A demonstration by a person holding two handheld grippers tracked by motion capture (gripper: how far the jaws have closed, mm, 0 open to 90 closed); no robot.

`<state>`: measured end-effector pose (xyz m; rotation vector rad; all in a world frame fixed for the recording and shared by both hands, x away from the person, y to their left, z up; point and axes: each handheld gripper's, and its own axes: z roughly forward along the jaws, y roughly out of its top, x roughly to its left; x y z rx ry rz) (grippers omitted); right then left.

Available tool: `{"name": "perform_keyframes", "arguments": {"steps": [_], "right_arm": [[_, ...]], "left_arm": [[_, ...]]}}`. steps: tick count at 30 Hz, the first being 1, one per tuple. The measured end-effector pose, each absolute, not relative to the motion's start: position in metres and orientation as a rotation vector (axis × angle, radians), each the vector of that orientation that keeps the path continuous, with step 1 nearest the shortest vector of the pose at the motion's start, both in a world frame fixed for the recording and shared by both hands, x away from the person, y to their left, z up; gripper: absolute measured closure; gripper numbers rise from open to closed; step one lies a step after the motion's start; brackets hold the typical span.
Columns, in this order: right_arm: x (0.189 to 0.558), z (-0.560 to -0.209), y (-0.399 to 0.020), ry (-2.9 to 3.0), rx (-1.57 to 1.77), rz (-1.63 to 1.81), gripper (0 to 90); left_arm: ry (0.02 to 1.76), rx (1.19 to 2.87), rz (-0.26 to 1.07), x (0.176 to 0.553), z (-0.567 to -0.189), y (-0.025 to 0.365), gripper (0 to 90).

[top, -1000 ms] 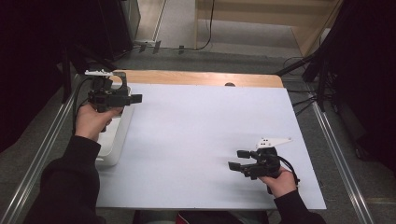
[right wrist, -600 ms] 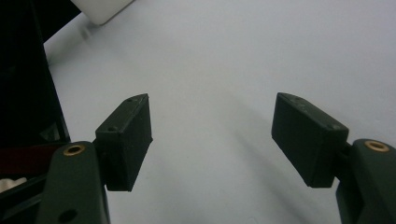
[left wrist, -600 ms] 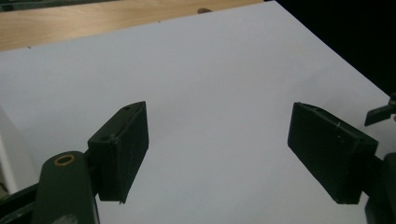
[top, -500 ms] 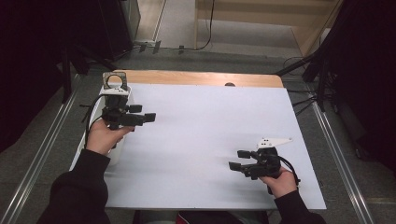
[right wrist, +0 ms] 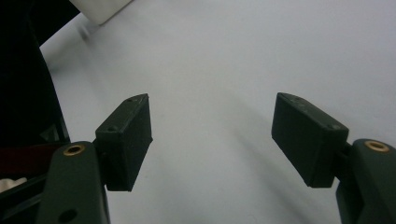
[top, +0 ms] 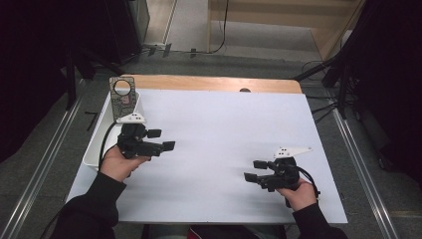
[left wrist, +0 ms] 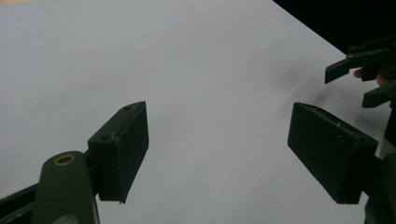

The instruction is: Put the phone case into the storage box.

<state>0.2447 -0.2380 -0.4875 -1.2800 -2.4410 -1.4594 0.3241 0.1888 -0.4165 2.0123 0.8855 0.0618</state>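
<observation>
My left gripper (top: 161, 140) hovers over the left part of the white table sheet (top: 224, 124), held in the person's left hand and pointing right. Its jaws stand open with nothing between them (left wrist: 217, 144). My right gripper (top: 254, 170) rests low near the front right of the sheet and points left. Its jaws are also open and empty (right wrist: 212, 140). Along the left gripper's jaws, the right gripper (left wrist: 369, 70) appears at the far right edge.
A white bin (top: 97, 149) sits at the sheet's left edge, with a dark card with a round hole (top: 123, 97) standing in its far end. The bin's corner (right wrist: 100, 9) appears in the right gripper view. A wooden table strip (top: 209, 82) runs behind the sheet.
My left gripper has moved from over the bin rightward and nearer the person, lower over the sheet. The right gripper has stayed still.
</observation>
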Motion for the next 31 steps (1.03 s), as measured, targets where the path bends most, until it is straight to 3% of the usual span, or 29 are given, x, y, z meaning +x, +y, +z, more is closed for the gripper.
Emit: {"name": "perform_keyframes", "arguments": {"steps": [31], "right_arm": [[0.245, -0.488, -0.242, -2.432, -1.289, -1.460, 27.6]], "left_arm": [[0.825, 2.051, 0.019, 0.280, -0.464, 0.195, 20.2]]}}
